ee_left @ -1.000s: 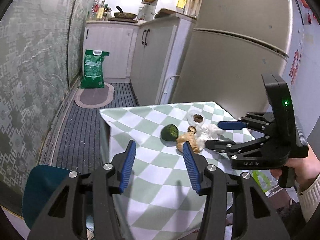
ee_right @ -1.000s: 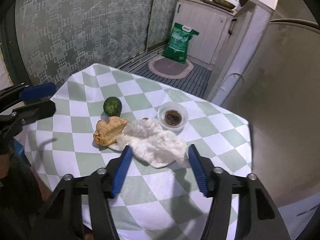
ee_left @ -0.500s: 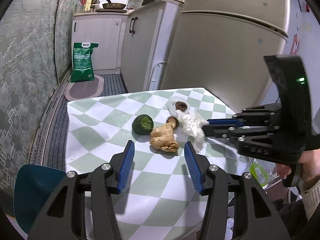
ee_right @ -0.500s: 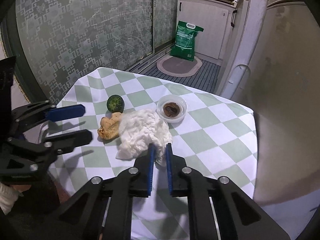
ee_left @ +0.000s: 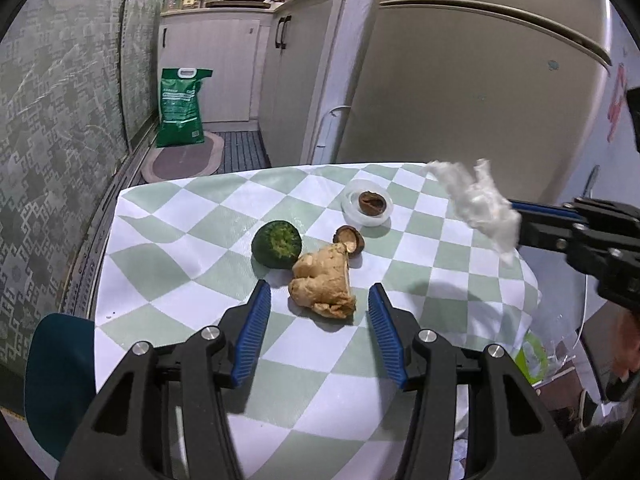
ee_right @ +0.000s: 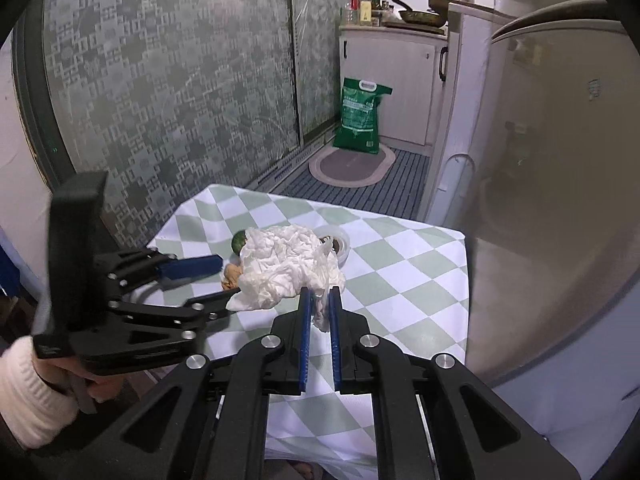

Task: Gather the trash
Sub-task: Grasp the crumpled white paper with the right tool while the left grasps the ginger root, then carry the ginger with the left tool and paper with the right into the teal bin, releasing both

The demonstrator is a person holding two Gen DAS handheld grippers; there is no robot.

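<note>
Left wrist view: table [ee_left: 192,264], lower centre, has bare cloth along its left half and its near edge. Mid-frame cluster blocks the centre: green fruit [ee_left: 277,244], ginger root [ee_left: 322,284] touching it, mushroom [ee_left: 349,239] just behind, small plastic dish [ee_left: 368,208] further back. Left gripper [ee_left: 316,322] spread wide, fingers flanking the ginger. Crumpled tissue [ee_left: 478,204] hangs above the right edge. Fridge [ee_left: 480,92] walls off upper right; blue chair [ee_left: 52,364] at lower left.
</note>
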